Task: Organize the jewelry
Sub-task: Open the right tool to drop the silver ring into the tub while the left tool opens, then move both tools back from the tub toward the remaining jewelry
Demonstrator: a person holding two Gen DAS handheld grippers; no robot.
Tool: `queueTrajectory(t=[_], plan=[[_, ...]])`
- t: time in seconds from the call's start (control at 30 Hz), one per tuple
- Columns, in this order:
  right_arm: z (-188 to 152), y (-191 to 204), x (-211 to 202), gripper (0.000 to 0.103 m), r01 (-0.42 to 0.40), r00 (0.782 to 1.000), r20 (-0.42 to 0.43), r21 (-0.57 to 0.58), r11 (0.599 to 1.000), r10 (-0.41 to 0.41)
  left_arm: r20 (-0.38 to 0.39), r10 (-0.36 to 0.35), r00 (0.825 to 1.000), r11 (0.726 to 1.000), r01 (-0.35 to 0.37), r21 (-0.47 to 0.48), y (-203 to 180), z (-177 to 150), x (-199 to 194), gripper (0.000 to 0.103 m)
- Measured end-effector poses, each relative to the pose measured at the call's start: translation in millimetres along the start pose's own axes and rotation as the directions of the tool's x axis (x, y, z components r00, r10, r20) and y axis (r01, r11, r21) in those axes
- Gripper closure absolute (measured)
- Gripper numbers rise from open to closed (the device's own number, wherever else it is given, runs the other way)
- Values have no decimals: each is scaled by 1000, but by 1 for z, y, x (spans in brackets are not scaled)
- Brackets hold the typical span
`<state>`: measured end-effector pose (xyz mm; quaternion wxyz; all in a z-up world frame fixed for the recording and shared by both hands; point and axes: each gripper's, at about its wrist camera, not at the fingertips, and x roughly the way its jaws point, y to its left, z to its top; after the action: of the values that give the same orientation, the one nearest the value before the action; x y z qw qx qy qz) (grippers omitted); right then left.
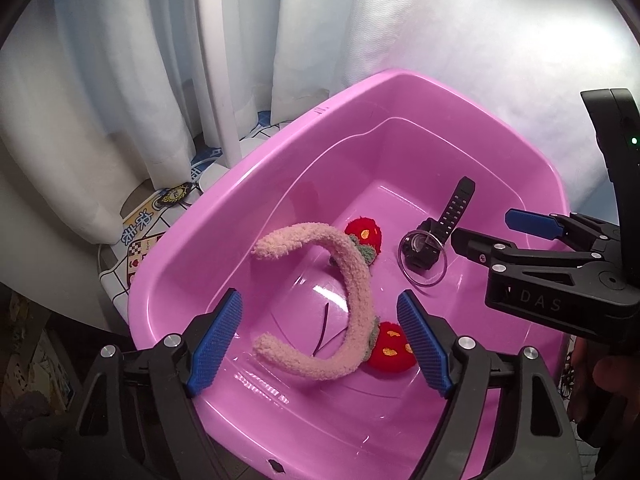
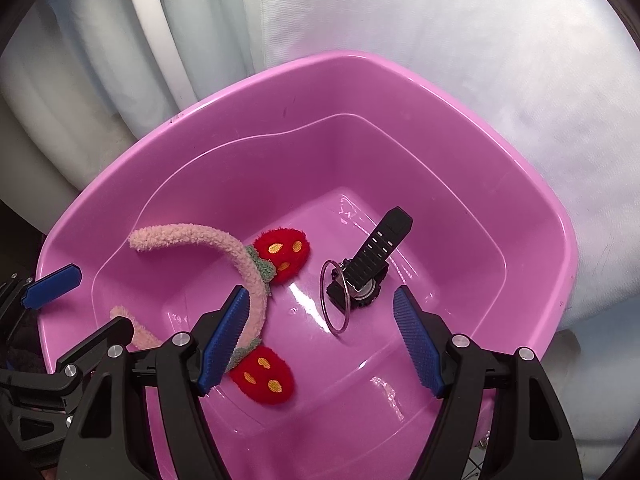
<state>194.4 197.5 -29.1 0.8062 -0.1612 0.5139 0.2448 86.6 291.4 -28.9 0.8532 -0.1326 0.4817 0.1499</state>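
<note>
Lying in the pink basin [image 1: 224,200] are a fuzzy headband [image 1: 352,276], a black watch [image 1: 436,228] and a thin ring [image 1: 423,258]. Both the left gripper [image 1: 320,340] and the right gripper [image 2: 320,340] are hovering spread wide, pinching nothing.

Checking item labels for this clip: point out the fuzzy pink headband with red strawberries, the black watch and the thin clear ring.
Fuzzy pink headband with red strawberries [image 1: 354,280], left wrist view, middle of the plush band.
Black watch [image 2: 380,244], right wrist view, on the strap.
Thin clear ring [image 2: 322,296], right wrist view, left edge.
</note>
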Motion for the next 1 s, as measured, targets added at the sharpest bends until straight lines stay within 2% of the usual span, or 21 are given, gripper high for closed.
queueTrajectory(t=[0.17, 0.27, 0.43, 0.53, 0.67, 0.9, 1.0], plan=[[-5, 1, -12, 31, 15, 999, 29, -4, 1000, -15, 23, 12, 1000, 1000, -13, 11, 0, -1, -11, 17], [-9, 1, -22, 31, 36, 998, 53, 2, 999, -36, 43, 25, 999, 1000, -25, 15, -1, -1, -18, 8], [-15, -5, -40, 31, 15, 996, 92, 32, 999, -18, 82, 39, 996, 998, -43, 50, -11, -5, -32, 7], [-21, -8, -54, 27, 24, 992, 124, 40, 999, -29, 91, 20, 996, 998, -26, 57, -16, -8, -39, 7], [-36, -20, -73, 27, 20, 986, 165, 78, 997, -32, 106, -9, 994, 999, 3, 55, -23, -11, -50, 7], [-78, -52, -109, 27, 18, 975, 217, 172, 985, -56, 163, -61, 985, 996, 50, 75, -42, -19, -77, 6], [-100, -62, -126, 27, 41, 969, 229, 205, 978, -89, 170, -81, 982, 994, 67, 86, -53, -22, -83, 6]])
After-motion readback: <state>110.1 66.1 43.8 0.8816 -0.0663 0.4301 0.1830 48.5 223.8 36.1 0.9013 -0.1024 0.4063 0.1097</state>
